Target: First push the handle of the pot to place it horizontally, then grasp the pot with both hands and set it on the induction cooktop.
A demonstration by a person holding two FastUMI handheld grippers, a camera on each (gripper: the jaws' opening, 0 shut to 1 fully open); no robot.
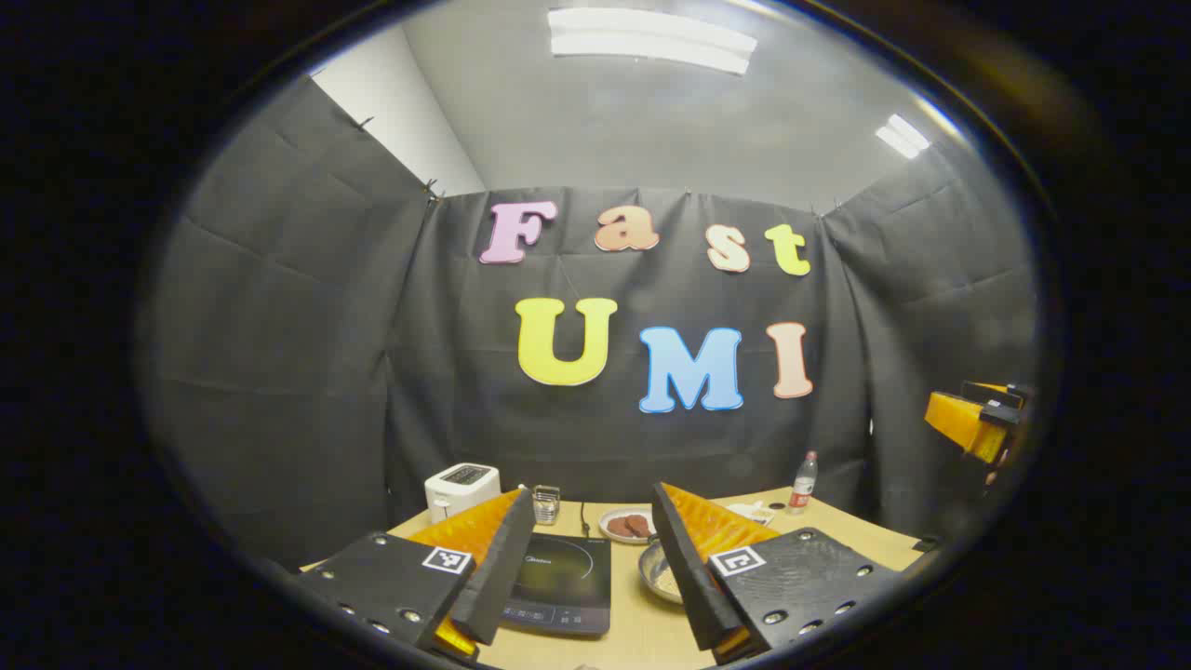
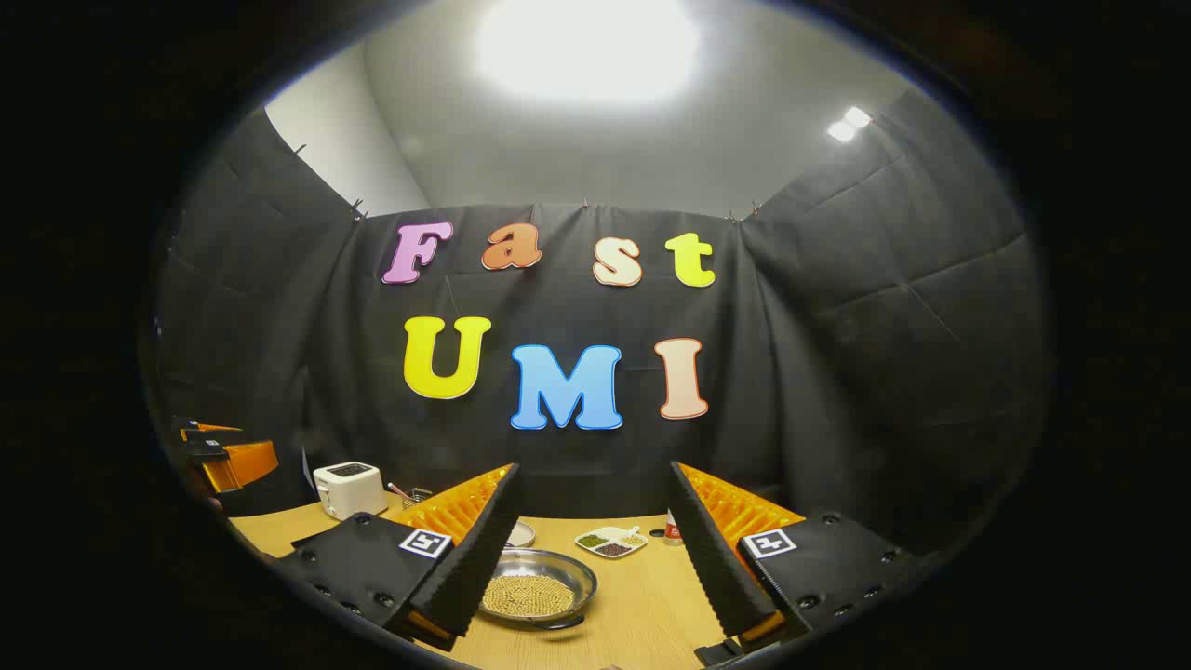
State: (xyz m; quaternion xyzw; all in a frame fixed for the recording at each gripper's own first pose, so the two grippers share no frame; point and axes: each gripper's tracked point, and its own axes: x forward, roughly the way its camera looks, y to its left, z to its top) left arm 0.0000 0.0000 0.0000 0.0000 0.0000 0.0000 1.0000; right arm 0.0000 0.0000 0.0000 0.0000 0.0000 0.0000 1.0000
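The pot [image 2: 532,582] is a shallow metal pan holding pale beans, low on the wooden table [image 2: 642,596]. A dark handle [image 2: 558,622] shows at its near rim. My right gripper [image 2: 595,470] is open above and in front of it, touching nothing. In the left gripper view the pot [image 1: 654,569] is partly hidden behind one finger, just right of the black induction cooktop [image 1: 558,582]. My left gripper [image 1: 594,493] is open and empty, held above the cooktop's near side. Each gripper also appears far off at the edge of the other view.
A white toaster [image 1: 462,489] stands at the table's back left, beside a small glass holder [image 1: 547,502]. A plate of brown food [image 1: 628,526] and a bottle [image 1: 803,482] sit further back. A divided dish [image 2: 611,542] lies behind the pot.
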